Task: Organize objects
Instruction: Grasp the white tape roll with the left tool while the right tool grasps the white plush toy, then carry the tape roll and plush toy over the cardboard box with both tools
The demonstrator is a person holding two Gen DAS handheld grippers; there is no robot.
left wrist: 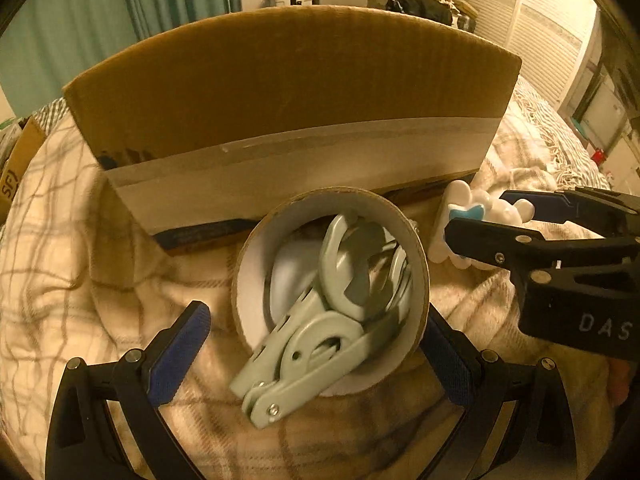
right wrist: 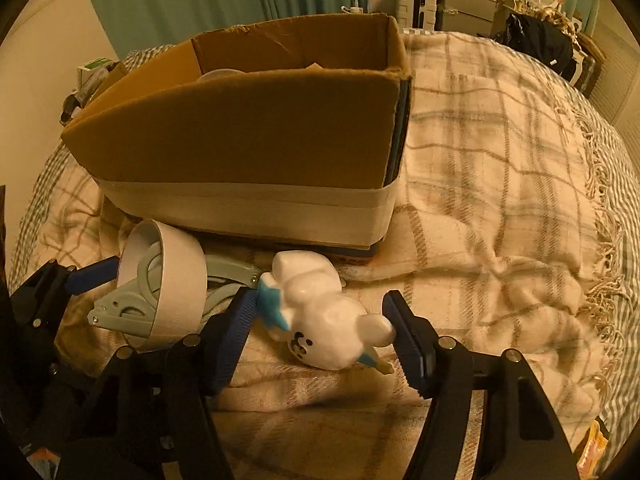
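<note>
two grippers, left (left wrist: 316,356) open astride the tape dispenser (left wrist: 332,300), right (right wrist: 320,336) open flanking the rabbit figurine (right wrist: 328,320), face the cardboard box (right wrist: 256,136).

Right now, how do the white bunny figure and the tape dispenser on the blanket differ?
The bunny figure is glossy white with blue trim; the tape dispenser is pale grey-green, carrying a wide tape roll. The bunny figure is compact; the tape dispenser looks longer. Both lie before the cardboard box.
</note>
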